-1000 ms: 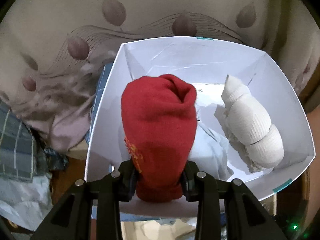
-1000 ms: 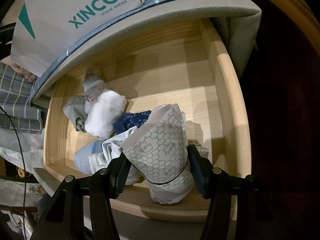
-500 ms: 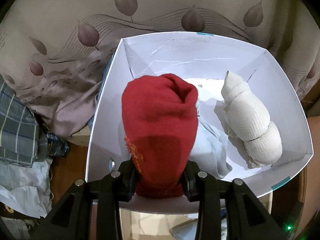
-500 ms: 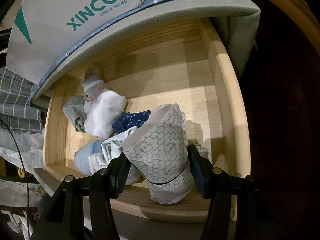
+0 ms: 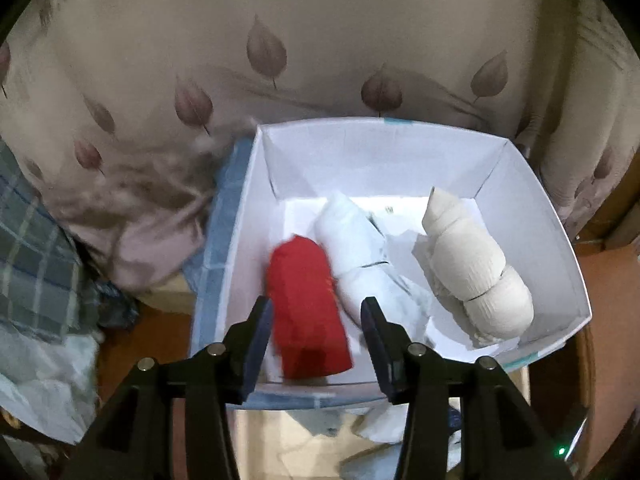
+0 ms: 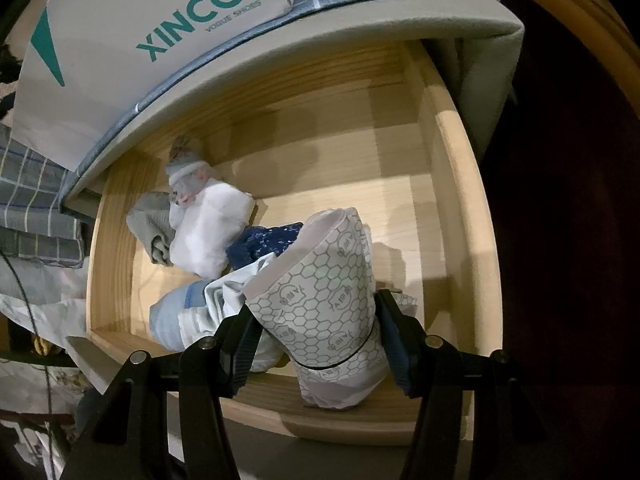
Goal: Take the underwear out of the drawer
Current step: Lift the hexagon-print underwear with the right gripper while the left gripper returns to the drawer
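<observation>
Red underwear roll [image 5: 306, 304] lies in your white box [image 5: 560, 248], free between the left hand-held gripper [image 5: 316, 320] jaws, which have just been opening. Right hand-held gripper [image 6: 312, 332] is clamped on the honeycomb-print underwear roll [image 6: 320, 304] over the wooden drawer [image 6: 460, 208].

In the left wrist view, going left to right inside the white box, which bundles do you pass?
Inside the white box: red roll → white roll → cream ribbed roll.
</observation>
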Tool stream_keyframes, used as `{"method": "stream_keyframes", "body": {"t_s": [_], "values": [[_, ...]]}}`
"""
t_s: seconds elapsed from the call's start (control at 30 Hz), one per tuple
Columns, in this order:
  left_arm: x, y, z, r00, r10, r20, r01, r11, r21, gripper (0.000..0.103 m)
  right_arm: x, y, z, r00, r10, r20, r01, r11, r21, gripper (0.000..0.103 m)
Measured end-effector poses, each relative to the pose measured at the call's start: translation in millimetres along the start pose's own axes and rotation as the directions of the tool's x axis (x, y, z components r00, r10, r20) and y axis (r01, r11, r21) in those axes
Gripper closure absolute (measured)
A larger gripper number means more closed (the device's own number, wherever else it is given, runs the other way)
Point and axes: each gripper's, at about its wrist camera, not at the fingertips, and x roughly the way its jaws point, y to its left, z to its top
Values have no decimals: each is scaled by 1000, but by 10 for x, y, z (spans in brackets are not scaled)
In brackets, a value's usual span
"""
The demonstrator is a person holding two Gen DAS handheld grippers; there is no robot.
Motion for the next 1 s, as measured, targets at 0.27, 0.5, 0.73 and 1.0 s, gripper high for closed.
{"method": "stream_keyframes", "body": {"t_s": [0.27, 0.5, 0.73, 1.0], "values": [[-430, 127, -459, 996, 66, 57, -71, 993, 90, 56, -40, 32, -3, 999, -25, 23, 25, 1000, -13, 50], [-248, 384, -1195, 998, 56, 9, -56, 998, 22, 56, -123, 70, -21, 997, -44, 68, 46, 999, -29, 50], [144, 423, -1823, 998, 52, -36, -54, 998, -38, 56, -239, 169, 1, 990, -105, 92, 113, 989, -91, 51], [427, 179, -2060, 994, 0, -110, -6, 999, -52, 56, -609, 432, 147, 980, -142, 140, 169, 964, -204, 57]]}}
